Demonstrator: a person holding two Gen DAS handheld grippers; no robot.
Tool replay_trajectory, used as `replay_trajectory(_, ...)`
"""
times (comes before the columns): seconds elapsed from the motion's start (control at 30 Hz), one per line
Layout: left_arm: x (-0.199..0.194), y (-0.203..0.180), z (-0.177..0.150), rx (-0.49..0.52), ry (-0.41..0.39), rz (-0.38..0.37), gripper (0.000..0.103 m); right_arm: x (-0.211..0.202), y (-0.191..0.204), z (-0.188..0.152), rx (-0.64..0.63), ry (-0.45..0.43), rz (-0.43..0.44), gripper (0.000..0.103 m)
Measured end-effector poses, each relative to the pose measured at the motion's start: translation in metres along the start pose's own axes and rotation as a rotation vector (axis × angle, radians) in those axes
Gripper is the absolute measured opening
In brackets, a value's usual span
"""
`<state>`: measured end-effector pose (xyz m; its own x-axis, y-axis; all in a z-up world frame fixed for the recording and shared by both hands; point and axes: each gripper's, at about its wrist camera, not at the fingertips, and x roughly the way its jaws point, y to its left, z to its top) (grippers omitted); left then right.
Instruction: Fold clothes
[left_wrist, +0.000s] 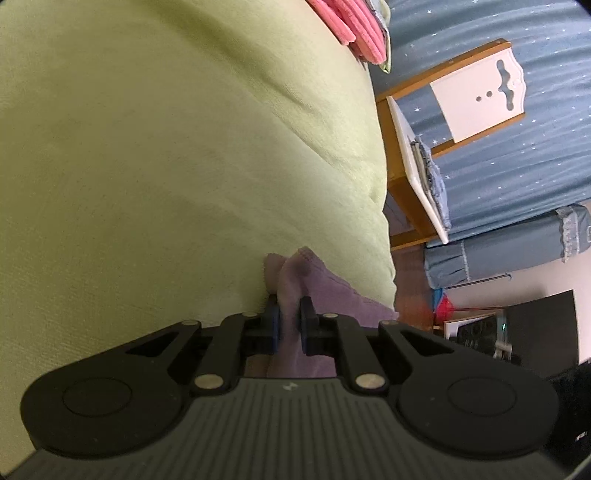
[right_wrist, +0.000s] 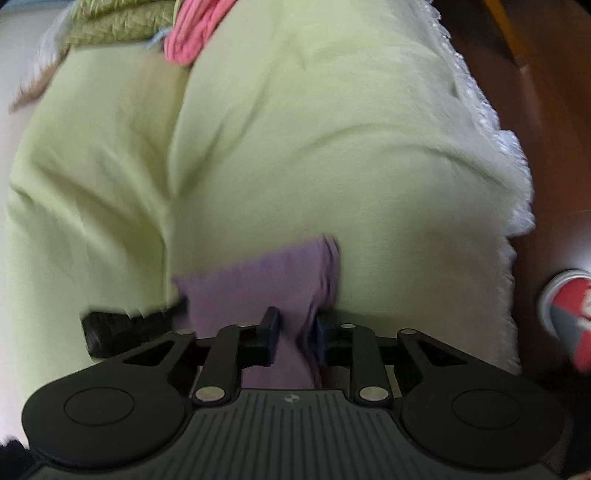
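Biggest thing here is the green cover (left_wrist: 147, 166), a pale yellow-green fabric spread over the whole work surface, soft creases running across it. In the right wrist view it has a fluffy white fringe (right_wrist: 509, 177) along its right edge, and brown floor past that.

Next, the purple cloth (right_wrist: 258, 280). It's a muted lilac piece, knit or terry-looking, lying on the cover right at the near edge, close to both cameras. In the right view it's a flat-ish panel, long axis running left-right across the picture, with the top right corner lifted a bit and a strip trailing down toward the camera. That view is motion-blurred, so the edges are smeary. In the left view it's bunched into 2 small humps pointing away from the camera, the rest trailing off to the lower right.

Left gripper (left_wrist: 289, 321): fingers nearly together, pinching a fold of the cloth between the blue pads.

Right gripper (right_wrist: 295, 332): fingers a bit wider apart, cloth running between them. Can't tell if the pads actually press on it.

Smaller stuff: a pink ribbed garment (left_wrist: 351, 29) at the far end of the cover, a wooden chair (left_wrist: 443, 129) with a white seat off to the side, and a red can (right_wrist: 569, 314) on the floor.
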<state>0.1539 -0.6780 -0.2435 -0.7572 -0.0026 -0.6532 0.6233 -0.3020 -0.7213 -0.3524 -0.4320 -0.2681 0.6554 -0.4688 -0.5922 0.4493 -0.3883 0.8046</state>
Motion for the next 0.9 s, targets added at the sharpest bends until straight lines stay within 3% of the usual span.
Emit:
replay_trajectory(0.07, -0.001, -0.007, -0.001, 0.006, -0.016, 0.040, 0.007, 0.017, 0.010, 0.019, -0.070, 0.057, 0.020, 0.023)
replay_trajectory(0.13, -0.002, -0.025, -0.007, 0.050, -0.052, 0.118, 0.007, 0.032, 0.023, 0.036, -0.172, 0.130, 0.008, 0.008)
replay_trajectory(0.2, -0.007, -0.037, -0.018, 0.045, -0.108, 0.176, 0.006, 0.036, 0.037, 0.048, -0.276, 0.181, -0.004, 0.007)
replay_trajectory(0.33, -0.039, -0.053, -0.050, -0.066, -0.280, 0.231, 0.006, 0.034, 0.077, 0.065, -0.483, 0.238, 0.020, 0.006)
replay_trajectory(0.63, -0.111, -0.155, -0.158, -0.199, -0.652, 0.396, 0.006, 0.039, 0.191, 0.086, -0.899, 0.379, 0.219, 0.006)
replay_trajectory(0.77, -0.119, -0.204, -0.215, -0.275, -0.754, 0.451, 0.005, 0.037, 0.228, 0.079, -1.008, 0.487, 0.273, 0.006)
replay_trajectory(0.9, -0.118, -0.248, -0.269, -0.401, -0.846, 0.451, 0.005, 0.029, 0.257, 0.063, -1.101, 0.626, 0.299, 0.006)
